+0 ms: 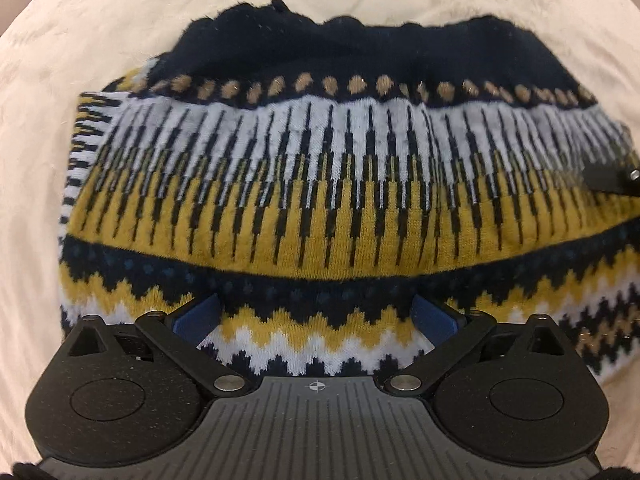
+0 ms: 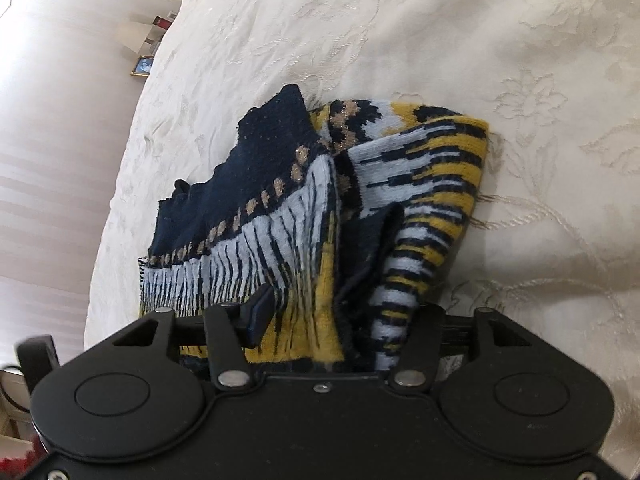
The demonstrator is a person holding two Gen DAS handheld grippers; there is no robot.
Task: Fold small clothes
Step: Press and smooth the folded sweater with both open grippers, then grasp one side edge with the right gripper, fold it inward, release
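I judge the fold mostly done: the patterned sweater [image 1: 320, 184] lies doubled on the cream bedspread [image 2: 400, 40], my left gripper [image 1: 316, 316] spread wide over its near edge, my right gripper [image 2: 340, 320] seemingly open around a loose flap needing tucking.

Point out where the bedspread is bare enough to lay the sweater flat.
Bare bedspread lies beyond and right of the sweater; a narrower strip runs left, toward the bed edge. Crowded near the cameras, where both hand-held grippers, left and right, meet the knit.
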